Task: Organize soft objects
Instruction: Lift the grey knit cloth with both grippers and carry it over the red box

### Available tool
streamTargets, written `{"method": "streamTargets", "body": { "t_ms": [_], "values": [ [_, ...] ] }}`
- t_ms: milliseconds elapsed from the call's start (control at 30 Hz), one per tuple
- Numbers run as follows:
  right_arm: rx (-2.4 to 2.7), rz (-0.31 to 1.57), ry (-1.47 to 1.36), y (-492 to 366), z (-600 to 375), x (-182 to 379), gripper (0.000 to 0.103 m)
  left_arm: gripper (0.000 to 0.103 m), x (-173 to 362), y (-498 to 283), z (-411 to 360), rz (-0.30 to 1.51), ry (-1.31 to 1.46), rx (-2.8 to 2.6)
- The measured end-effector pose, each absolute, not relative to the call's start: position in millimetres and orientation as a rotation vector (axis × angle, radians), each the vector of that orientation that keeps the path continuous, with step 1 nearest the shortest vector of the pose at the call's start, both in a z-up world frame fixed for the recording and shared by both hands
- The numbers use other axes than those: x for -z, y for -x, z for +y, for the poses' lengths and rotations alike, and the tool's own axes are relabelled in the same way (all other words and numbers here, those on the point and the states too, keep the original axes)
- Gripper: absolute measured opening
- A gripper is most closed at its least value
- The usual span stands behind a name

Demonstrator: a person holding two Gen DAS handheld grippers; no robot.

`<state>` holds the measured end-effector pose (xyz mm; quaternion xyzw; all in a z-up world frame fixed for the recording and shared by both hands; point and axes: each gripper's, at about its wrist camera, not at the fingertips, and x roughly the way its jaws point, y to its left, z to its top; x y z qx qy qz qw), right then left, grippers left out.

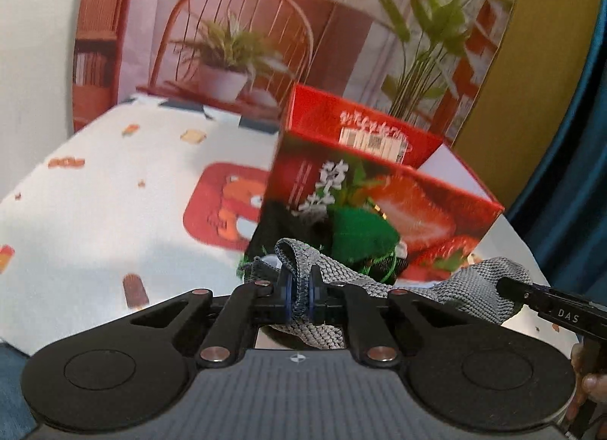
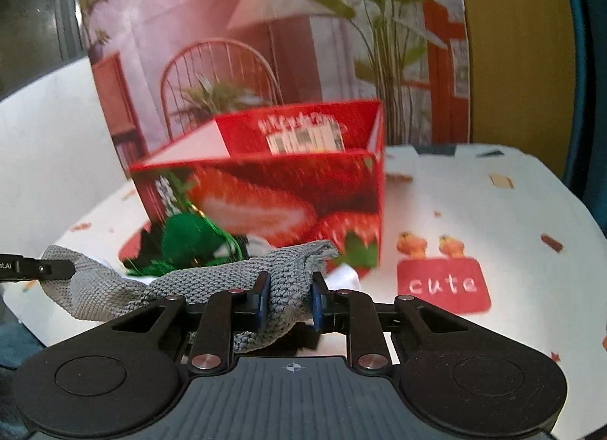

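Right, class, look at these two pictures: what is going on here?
A person holds a gripper in each hand, and both are clamped on one grey knitted cloth. The left gripper pinches one end and the right gripper the other, so the cloth hangs stretched between them. Behind it stands an open red strawberry box on a patterned tablecloth, with something green beside the box.

A white tablecloth [image 1: 114,189] printed with small snack motifs covers the table across the middle of both views. A red patch with an orange cartoon figure [image 1: 224,205] shows at centre left of the left view; a red "cute" patch [image 2: 444,284] lies at lower right of the right view. Behind, a printed backdrop [image 1: 235,22] shows a chair, potted plants and a lamp. A yellow panel [image 1: 531,60] stands at upper right.
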<state>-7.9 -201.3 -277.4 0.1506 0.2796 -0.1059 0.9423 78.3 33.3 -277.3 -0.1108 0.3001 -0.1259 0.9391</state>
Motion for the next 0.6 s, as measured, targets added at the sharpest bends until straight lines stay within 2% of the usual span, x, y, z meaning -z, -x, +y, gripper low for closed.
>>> {"method": "streamTargets", "body": {
  "t_ms": [300, 600],
  "values": [
    [0.198, 0.569, -0.282, -0.4, -198.1, 270.0, 0.019, 0.008, 266.1, -79.3, 37.4, 0.576, 0.214, 0.258],
    [0.165, 0.495, -0.204, -11.7, -199.2, 238.9, 0.019, 0.008, 241.4, -89.6, 38.1, 0.501, 0.181, 0.263]
  ]
}}
